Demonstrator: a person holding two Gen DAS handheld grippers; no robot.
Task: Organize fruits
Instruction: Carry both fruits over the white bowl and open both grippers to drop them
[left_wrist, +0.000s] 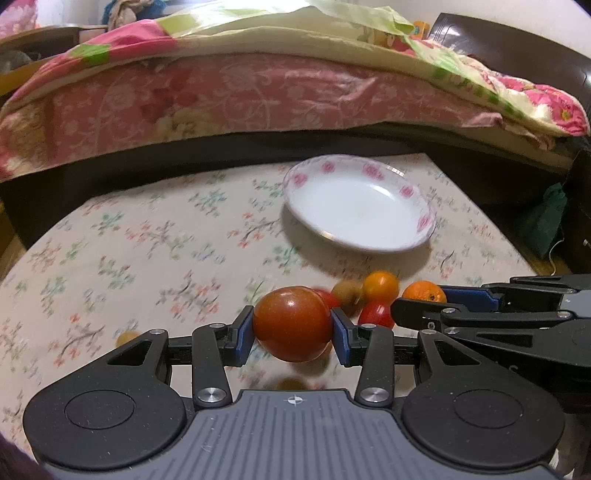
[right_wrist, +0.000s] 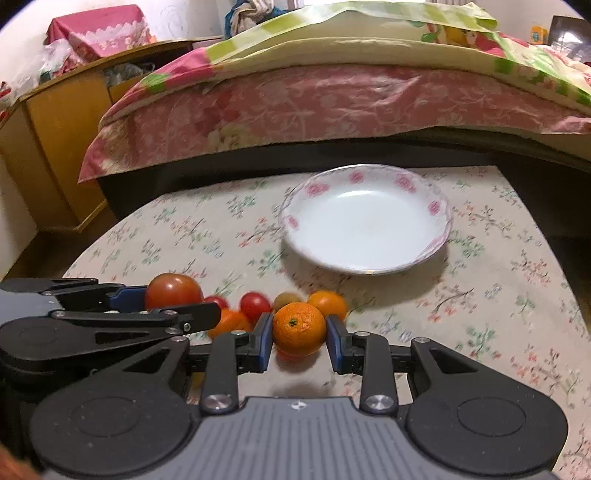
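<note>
Left claw (left_wrist: 292, 326) pinching tomato (left_wrist: 291, 323), lower centre of frame. Right claw (right_wrist: 298, 334) pinching orange (right_wrist: 298, 328), lower centre. Both fruits lifting clear of pile, by judgement. Plate (right_wrist: 424, 254) sitting bare, upper right. Next: carrying both forward over plate, lowering, releasing gently.

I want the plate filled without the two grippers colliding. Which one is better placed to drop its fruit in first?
Probably the right gripper. It holds the orange and the plate lies almost straight ahead of it. The left gripper, shut on the tomato, sits further left and would have to swing across.
</note>
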